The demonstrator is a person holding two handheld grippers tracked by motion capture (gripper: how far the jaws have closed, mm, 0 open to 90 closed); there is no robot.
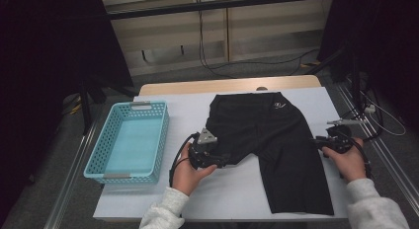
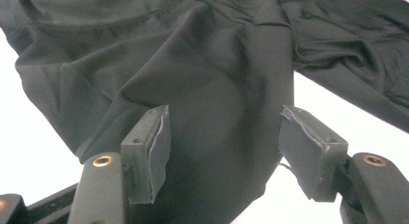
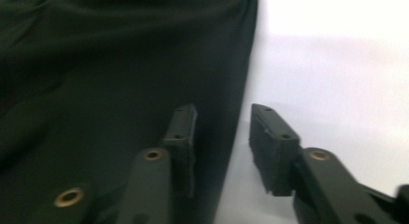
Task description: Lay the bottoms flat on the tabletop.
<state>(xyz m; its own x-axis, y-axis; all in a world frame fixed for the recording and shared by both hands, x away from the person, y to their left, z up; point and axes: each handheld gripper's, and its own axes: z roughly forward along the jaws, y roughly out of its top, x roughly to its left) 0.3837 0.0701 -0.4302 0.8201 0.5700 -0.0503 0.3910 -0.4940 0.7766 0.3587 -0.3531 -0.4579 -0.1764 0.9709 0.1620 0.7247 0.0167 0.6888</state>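
Black shorts (image 1: 269,135) lie spread flat on a white sheet (image 1: 232,189), waistband at the far side. One leg reaches toward the near edge, and the shorter left leg ends near my left gripper (image 1: 223,160). In the left gripper view that gripper (image 2: 224,132) is open, its jaws wide apart over the shorts' (image 2: 207,74) hem, the pads clear of the cloth. My right gripper (image 1: 320,141) sits at the right side of the shorts. In the right gripper view it (image 3: 223,125) is open, one jaw over the cloth (image 3: 96,64) and one over the sheet, straddling the edge.
A light blue plastic basket (image 1: 163,135) stands empty on the left of the table. The wooden table edge (image 1: 227,85) shows beyond the sheet. Cables and dark stands lie on the floor behind and to the right.
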